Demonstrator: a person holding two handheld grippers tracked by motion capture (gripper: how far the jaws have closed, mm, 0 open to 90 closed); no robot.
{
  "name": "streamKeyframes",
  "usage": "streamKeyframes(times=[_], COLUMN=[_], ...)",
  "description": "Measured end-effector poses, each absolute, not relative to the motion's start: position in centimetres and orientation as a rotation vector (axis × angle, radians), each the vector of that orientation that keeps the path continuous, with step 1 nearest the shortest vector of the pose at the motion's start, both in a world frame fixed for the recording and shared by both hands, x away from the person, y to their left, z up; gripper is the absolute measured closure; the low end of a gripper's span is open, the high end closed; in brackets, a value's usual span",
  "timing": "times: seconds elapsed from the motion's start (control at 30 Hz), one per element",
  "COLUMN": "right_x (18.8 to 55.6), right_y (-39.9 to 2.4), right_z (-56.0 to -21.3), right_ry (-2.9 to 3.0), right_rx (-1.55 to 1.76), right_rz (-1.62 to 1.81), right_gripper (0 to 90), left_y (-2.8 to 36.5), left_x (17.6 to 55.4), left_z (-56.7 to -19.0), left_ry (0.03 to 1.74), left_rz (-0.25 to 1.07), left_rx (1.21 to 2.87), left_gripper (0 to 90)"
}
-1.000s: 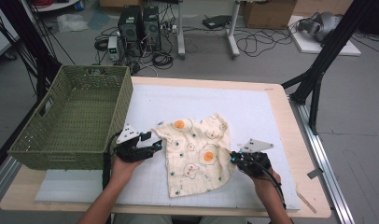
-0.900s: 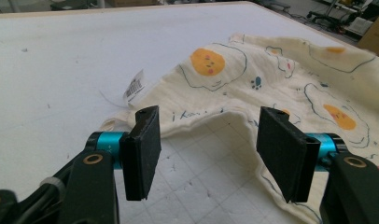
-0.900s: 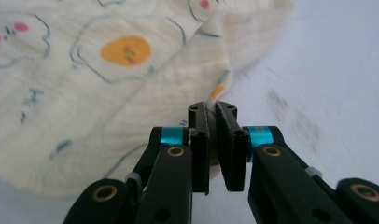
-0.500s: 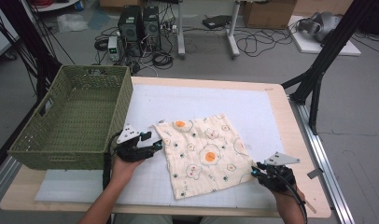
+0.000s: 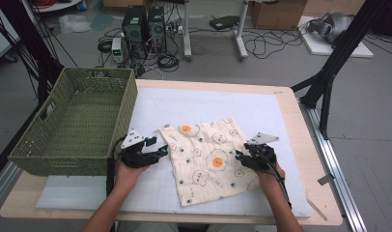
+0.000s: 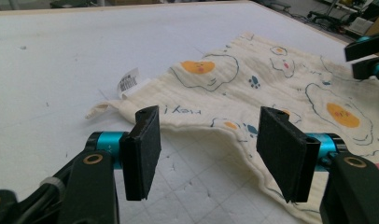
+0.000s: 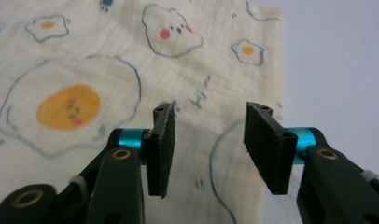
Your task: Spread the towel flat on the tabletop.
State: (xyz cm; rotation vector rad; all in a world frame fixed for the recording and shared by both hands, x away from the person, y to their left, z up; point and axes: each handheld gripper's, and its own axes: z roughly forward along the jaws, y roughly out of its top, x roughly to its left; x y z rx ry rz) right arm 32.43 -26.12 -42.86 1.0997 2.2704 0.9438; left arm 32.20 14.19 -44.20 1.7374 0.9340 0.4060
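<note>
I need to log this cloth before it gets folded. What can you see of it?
The cloth is a cream square of crinkled fabric printed with fried eggs, with a small white tag near one corner. It lies spread on the white mat, its left edge slightly lifted. Both open grippers, left and right, sit at its sides.

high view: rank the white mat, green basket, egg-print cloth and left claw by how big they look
1. white mat
2. green basket, though it sits nearer the camera's left edge, so the gap is unsure
3. egg-print cloth
4. left claw, open beside the cloth
</note>
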Motion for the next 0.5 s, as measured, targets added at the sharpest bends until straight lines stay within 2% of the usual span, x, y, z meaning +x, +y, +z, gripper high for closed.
streamKeyframes(times=[0.1,0.23,0.3,0.5], right_x=[33.5,33.9,33.6,32.0], right_y=[-25.3,-25.0,-24.9,-25.6], right_z=[-43.5,-44.1,-44.0,-43.6], right_ry=[2.294,2.34,2.363,2.41], right_rx=[1.097,1.119,1.09,1.112], right_rz=[0.941,0.92,0.904,0.89], right_gripper=[59.7,74.9,86.7,89.4], left_y=[14.2,14.4,14.4,14.5], left_x=[32.2,32.2,32.2,32.1], left_z=[-44.2,-44.2,-44.2,-44.1], left_ry=[0.933,0.936,0.938,0.939], left_rz=[0.407,0.407,0.408,0.408], left_rx=[1.738,1.734,1.732,1.731], left_gripper=[40.0,40.0,40.0,40.0])
